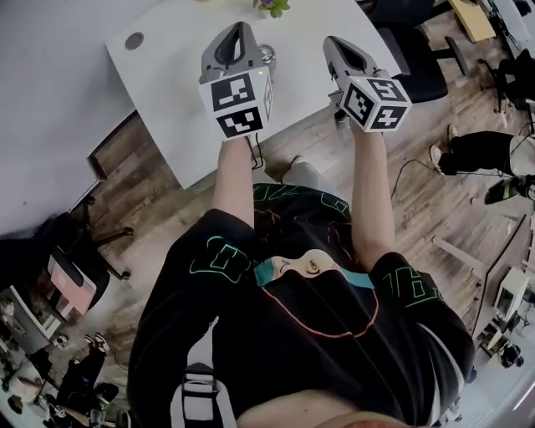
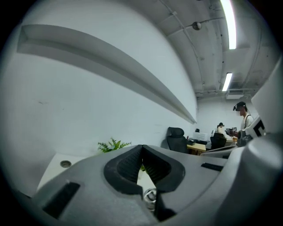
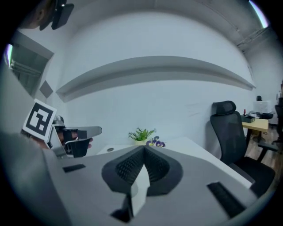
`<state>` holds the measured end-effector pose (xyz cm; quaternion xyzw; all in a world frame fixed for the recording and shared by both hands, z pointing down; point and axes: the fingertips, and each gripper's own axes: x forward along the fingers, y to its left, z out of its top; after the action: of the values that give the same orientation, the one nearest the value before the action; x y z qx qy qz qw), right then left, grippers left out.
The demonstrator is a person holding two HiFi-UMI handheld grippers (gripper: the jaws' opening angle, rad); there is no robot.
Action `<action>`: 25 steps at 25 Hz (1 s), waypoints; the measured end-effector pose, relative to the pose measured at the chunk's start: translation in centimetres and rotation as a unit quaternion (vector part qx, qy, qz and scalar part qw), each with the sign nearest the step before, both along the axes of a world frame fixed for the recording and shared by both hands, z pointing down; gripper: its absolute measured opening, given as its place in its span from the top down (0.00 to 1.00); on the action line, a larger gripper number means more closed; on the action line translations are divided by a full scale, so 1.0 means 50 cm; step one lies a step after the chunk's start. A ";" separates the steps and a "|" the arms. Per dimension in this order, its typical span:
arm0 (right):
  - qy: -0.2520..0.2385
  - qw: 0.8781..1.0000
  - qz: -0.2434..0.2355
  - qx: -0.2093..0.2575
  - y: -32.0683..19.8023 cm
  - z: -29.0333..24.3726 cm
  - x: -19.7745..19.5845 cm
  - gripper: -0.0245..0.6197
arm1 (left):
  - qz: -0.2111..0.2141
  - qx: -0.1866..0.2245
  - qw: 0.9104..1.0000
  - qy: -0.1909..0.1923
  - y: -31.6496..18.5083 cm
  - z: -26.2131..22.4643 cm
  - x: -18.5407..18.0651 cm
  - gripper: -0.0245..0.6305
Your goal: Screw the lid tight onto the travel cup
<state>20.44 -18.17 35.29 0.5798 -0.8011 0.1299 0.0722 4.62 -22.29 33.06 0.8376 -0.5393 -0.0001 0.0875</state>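
Both grippers are held up side by side over the near edge of a white table. My left gripper is shut with nothing between its jaws. A shiny metal piece, probably the travel cup, stands on the table just past it and shows low between the jaw bases in the left gripper view. I cannot pick out the lid. My right gripper is also shut and empty, and hangs near the table's right edge. In the right gripper view the jaws meet over the white tabletop.
A small potted plant with purple flowers stands at the table's far edge. There is a round cable hole at the far left corner. A black office chair is to the right, with wood floor and cables around it. Other people work at desks in the distance.
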 end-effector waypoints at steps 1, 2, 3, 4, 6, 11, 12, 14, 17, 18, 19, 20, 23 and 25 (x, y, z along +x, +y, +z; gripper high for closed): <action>0.001 1.000 -0.015 -0.002 -0.005 0.006 -0.012 0.95 | -0.016 -0.008 1.000 -0.002 0.003 0.017 -0.020 0.95; 0.003 1.000 -0.029 -0.005 -0.008 0.012 -0.022 0.95 | -0.030 -0.016 0.999 -0.005 0.007 0.035 -0.035 0.95; 0.004 0.999 -0.042 -0.008 -0.010 0.019 -0.031 0.95 | -0.043 -0.025 0.999 -0.007 0.013 0.053 -0.048 0.95; 0.005 0.998 -0.056 -0.012 -0.011 0.026 -0.039 0.95 | -0.054 -0.034 0.998 -0.008 0.020 0.072 -0.059 0.95; 0.008 0.996 -0.085 -0.021 -0.013 0.040 -0.060 0.95 | -0.074 -0.054 0.996 -0.008 0.041 0.109 -0.078 0.95; 0.033 0.985 -0.164 -0.042 0.004 0.081 -0.113 0.95 | -0.091 -0.088 0.992 -0.014 0.091 0.186 -0.076 0.95; 0.038 0.982 -0.179 -0.043 0.010 0.089 -0.121 0.95 | -0.086 -0.093 0.992 -0.018 0.100 0.201 -0.068 0.95; 0.038 0.978 -0.202 -0.045 0.021 0.103 -0.129 0.95 | -0.071 -0.105 0.992 -0.024 0.121 0.230 -0.046 0.95; 0.022 0.976 -0.212 -0.046 0.022 0.118 -0.133 0.95 | -0.029 -0.123 0.991 -0.032 0.147 0.269 -0.009 0.80; 0.019 0.976 -0.214 -0.046 0.021 0.123 -0.138 0.95 | -0.015 -0.129 0.991 -0.038 0.152 0.281 -0.002 0.79; 0.019 0.975 -0.217 -0.046 0.019 0.127 -0.146 0.95 | -0.004 -0.135 0.990 -0.045 0.154 0.293 0.000 0.78; 0.021 0.974 -0.223 -0.044 0.017 0.129 -0.156 0.95 | 0.005 -0.142 0.989 -0.052 0.154 0.303 0.000 0.76; 0.044 0.968 -0.246 -0.035 0.009 0.125 -0.184 0.95 | 0.034 -0.146 0.986 -0.072 0.134 0.316 -0.005 0.69; 0.066 0.961 -0.268 -0.035 0.002 0.125 -0.197 0.81 | 0.064 -0.143 0.984 -0.087 0.117 0.321 0.002 0.64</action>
<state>10.61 -18.08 41.55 0.3486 -0.9154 0.0953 0.1771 4.72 -16.44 49.11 0.8460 -0.4848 0.1550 0.1592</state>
